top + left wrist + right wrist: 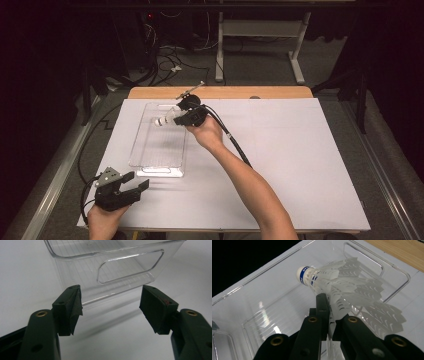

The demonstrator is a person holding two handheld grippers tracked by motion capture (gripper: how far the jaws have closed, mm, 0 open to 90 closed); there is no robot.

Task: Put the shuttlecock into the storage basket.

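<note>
A white feather shuttlecock (342, 287) with a blue band near its cork hangs over the clear plastic bin (257, 315). My right gripper (329, 312) is shut on its feather skirt, cork pointing away from the jaws. From above, that gripper (186, 117) sits over the far end of the bin (145, 150), with the shuttlecock (164, 120) sticking out to its left. My left gripper (136, 181) rests near the front left of the table, open and empty. Its view looks between the wide-apart jaws (111, 312) at the bin's near end wall (75, 272) with a handle slot.
White sheet (300, 165) covers the table; a wooden strip (225, 92) runs along the far edge. A cable (235, 145) trails from the right gripper along the forearm. Beyond the table are dark floor, cables and a table frame (260, 30).
</note>
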